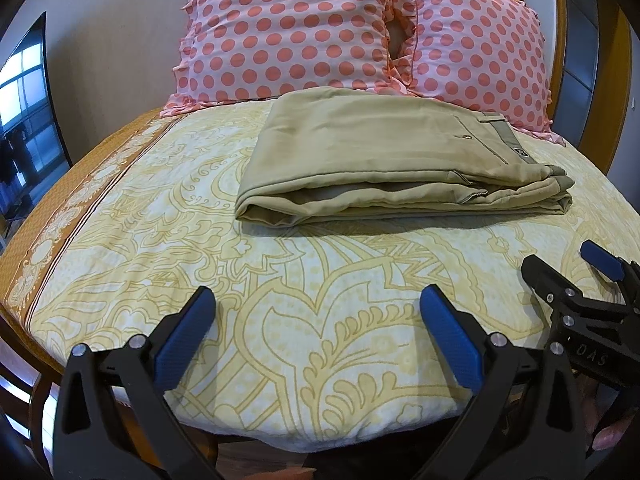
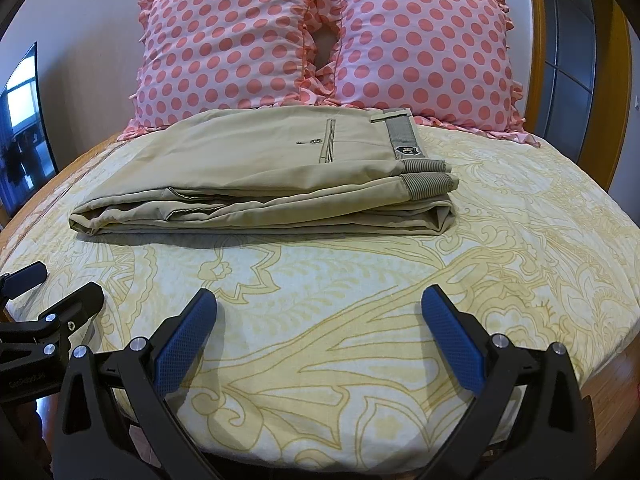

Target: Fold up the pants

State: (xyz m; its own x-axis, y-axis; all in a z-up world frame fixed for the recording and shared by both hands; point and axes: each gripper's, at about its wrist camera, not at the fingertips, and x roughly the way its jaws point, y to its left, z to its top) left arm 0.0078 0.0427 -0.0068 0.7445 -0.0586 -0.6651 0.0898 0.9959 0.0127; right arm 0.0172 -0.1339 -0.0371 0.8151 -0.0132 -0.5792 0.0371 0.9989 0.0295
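Khaki pants (image 1: 384,160) lie folded in a flat stack on the bed, in front of the pillows, waistband to the right; they also show in the right wrist view (image 2: 256,176). My left gripper (image 1: 316,300) is open and empty, low over the sheet near the bed's front edge, well short of the pants. My right gripper (image 2: 320,300) is open and empty, also near the front edge. Each gripper shows in the other's view: the right gripper (image 1: 560,264) at the right, the left gripper (image 2: 60,284) at the left.
Two pink polka-dot pillows (image 1: 288,32) (image 2: 424,48) lean against the wooden headboard (image 2: 536,40). A yellow patterned sheet (image 1: 280,280) covers the bed. A dark TV screen (image 1: 28,112) stands at the left by the wall.
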